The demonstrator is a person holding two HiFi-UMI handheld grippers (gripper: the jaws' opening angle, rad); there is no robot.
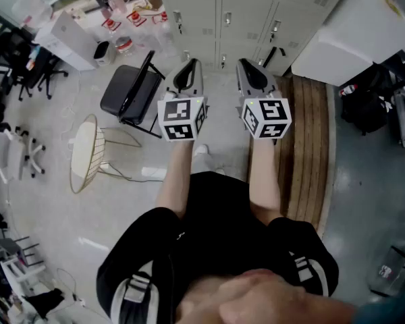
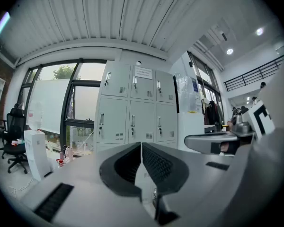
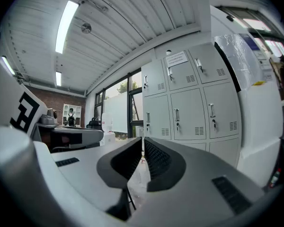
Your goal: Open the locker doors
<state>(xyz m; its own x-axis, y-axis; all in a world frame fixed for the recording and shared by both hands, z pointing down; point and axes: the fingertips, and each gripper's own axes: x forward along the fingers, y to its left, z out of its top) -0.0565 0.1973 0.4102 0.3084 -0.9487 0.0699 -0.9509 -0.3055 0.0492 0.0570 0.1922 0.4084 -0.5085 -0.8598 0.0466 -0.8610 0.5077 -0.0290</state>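
A bank of grey lockers (image 1: 223,15) stands ahead of me, every door closed, each with a handle and a key. In the left gripper view the lockers (image 2: 132,110) fill the middle distance; in the right gripper view the lockers (image 3: 189,103) sit right of centre. My left gripper (image 1: 191,63) and right gripper (image 1: 243,63) are held level side by side, some way short of the doors. The left gripper (image 2: 141,145) has its jaws together with nothing between them. The right gripper (image 3: 143,141) likewise shows its jaws shut and empty.
A black folding chair (image 1: 131,90) and a round wire side table (image 1: 88,150) stand on the floor to my left. A wooden bench (image 1: 310,147) runs along my right, below a white cabinet (image 1: 351,39). Office chairs (image 1: 20,66) crowd the far left.
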